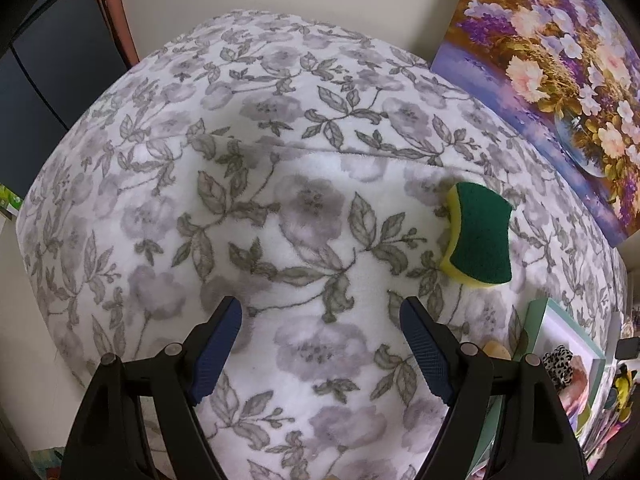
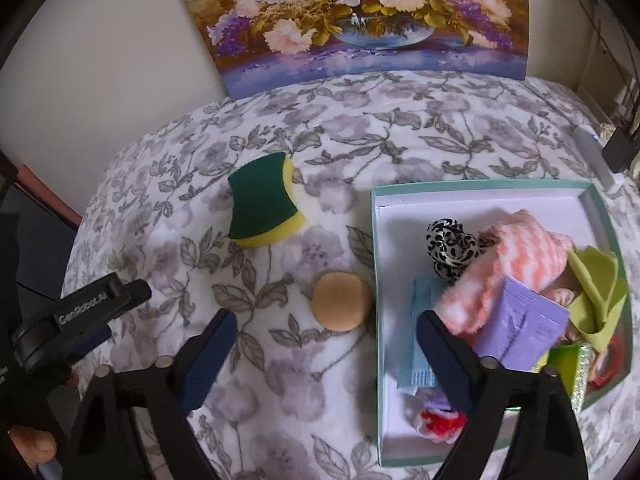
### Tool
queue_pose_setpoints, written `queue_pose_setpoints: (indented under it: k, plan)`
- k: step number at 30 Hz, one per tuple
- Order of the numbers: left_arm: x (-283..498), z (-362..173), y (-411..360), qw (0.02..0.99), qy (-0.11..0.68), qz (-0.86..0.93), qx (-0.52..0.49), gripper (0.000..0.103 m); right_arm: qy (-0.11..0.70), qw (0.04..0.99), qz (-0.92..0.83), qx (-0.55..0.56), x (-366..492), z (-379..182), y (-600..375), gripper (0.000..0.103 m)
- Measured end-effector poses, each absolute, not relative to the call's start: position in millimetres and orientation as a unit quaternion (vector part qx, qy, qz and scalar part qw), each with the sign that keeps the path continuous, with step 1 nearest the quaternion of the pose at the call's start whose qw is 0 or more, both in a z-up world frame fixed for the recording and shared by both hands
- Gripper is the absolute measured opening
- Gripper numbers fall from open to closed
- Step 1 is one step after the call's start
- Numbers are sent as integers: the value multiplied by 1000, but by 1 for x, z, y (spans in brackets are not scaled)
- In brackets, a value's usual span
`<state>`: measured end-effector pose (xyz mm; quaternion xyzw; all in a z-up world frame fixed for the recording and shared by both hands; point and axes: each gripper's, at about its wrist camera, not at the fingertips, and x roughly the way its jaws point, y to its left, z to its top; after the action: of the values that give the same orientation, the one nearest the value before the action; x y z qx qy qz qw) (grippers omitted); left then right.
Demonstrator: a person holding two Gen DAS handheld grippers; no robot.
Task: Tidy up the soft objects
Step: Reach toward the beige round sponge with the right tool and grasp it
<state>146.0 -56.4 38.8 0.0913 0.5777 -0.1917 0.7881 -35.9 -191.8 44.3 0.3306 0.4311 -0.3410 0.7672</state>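
Note:
A green and yellow sponge (image 1: pixel 478 236) lies on the floral blanket (image 1: pixel 280 184); it also shows in the right wrist view (image 2: pixel 264 212). A round tan sponge (image 2: pixel 342 301) lies beside a mint-rimmed white box (image 2: pixel 384 196). The box holds a pink striped cloth (image 2: pixel 516 264), a leopard scrunchie (image 2: pixel 450 248), a purple packet (image 2: pixel 516 324), a green cloth (image 2: pixel 596 288) and other soft items. My left gripper (image 1: pixel 320 312) is open and empty, left of the green sponge. My right gripper (image 2: pixel 326 326) is open and empty, just this side of the tan sponge. The left gripper's body (image 2: pixel 80 308) shows at the left edge.
A flower painting (image 2: pixel 360 16) leans against the wall behind the blanket. The box corner (image 1: pixel 560 344) sits at the right in the left wrist view. A white device (image 2: pixel 596 156) and black cables lie at the far right. A dark panel (image 1: pixel 52 60) stands at the left.

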Motion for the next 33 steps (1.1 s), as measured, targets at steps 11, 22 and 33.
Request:
queue_pose_setpoints:
  k: [11,22,33]
  plan:
    - [152,32,-90,778,593,-188,90,82,463,753,-328,334,-21,20,-207,68]
    - [154,-12,-101,740,630,-200,122,82,492,744,-304,335,-6,-2,-208,55]
    - [162,-7,-92,737,635,-211,98,82,527,713,-318,335,-6,-13,-204,53]
